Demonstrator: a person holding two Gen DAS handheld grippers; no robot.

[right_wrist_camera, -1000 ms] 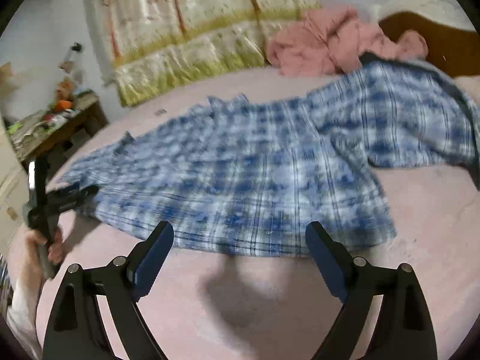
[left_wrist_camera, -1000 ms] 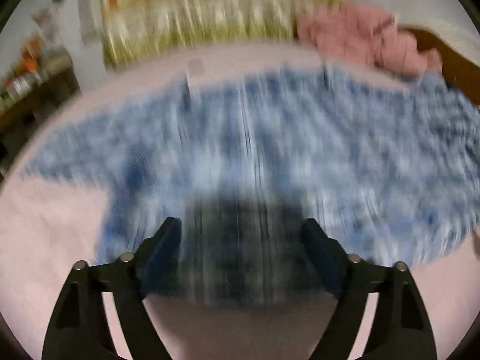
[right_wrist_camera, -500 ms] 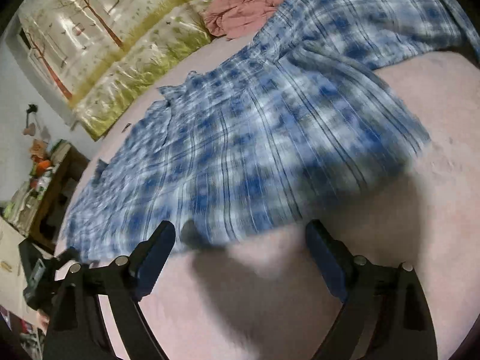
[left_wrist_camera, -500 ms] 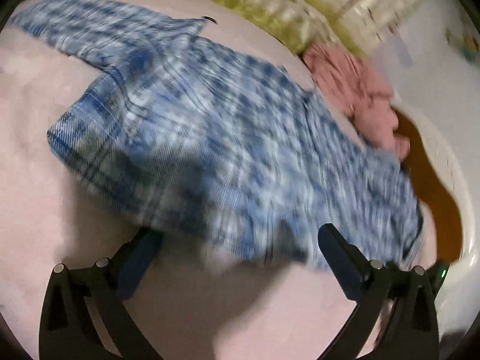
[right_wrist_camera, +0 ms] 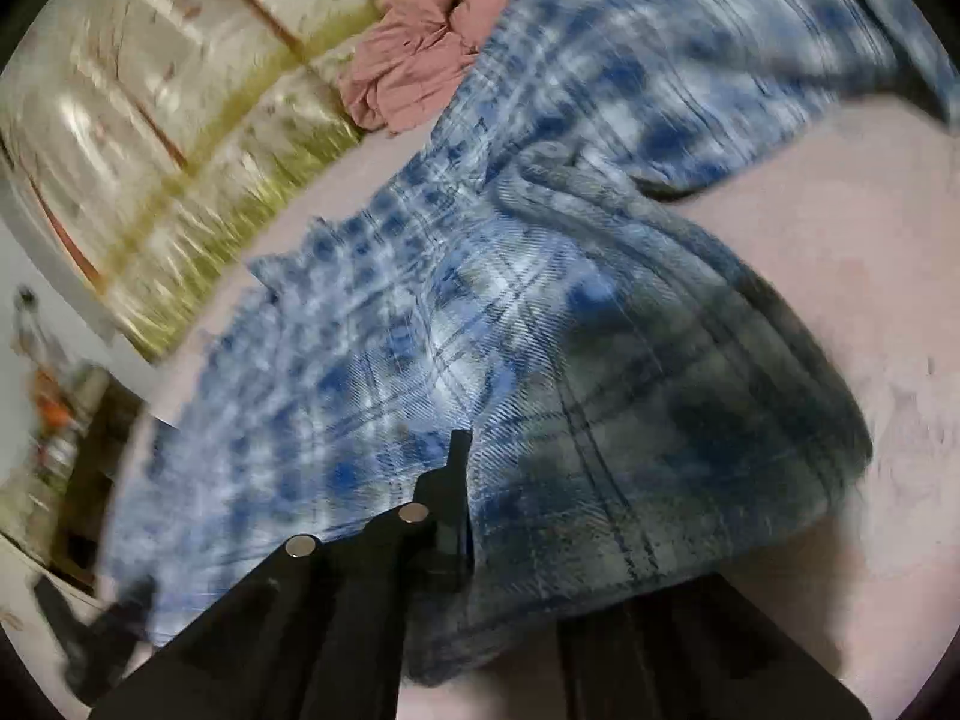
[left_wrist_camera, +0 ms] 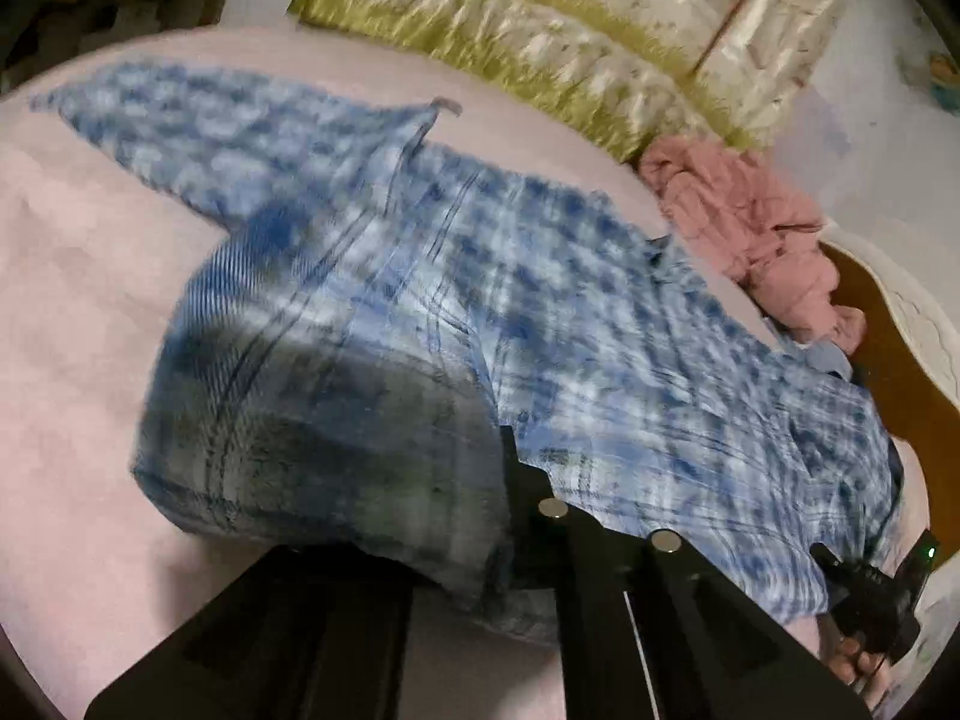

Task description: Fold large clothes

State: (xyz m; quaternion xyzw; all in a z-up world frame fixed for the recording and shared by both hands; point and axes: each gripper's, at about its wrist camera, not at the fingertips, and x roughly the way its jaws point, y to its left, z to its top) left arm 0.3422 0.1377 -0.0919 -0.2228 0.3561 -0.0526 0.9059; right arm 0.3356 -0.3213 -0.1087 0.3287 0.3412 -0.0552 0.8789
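On the pink bed (left_wrist_camera: 78,312) a big blue plaid shirt (left_wrist_camera: 456,276) lies spread out, seen from the left wrist camera. The left gripper (left_wrist_camera: 504,480) is low at the shirt's bottom hem. Its two claws are pinched close together with the hem cloth between them, and a flap of cloth hangs over one claw. Half a second ago those claws stood wide apart with nothing in them. A crumpled pink cloth (left_wrist_camera: 750,228) sits by the far edge of the bed, touching the shirt. A shiny wall sheet with grass and trees (left_wrist_camera: 540,36) is behind it. The right gripper's handle (left_wrist_camera: 870,594) shows at the far right.

From the right wrist camera, the shirt (right_wrist_camera: 480,300) fills most of the view. The right gripper (right_wrist_camera: 462,468) is down at the hem too, claws pressed close with cloth caught between them. Before, they were wide open above the bed (right_wrist_camera: 870,228). The pink cloth (right_wrist_camera: 414,78) lies at the top, beside the shirt. Both views are blurry.
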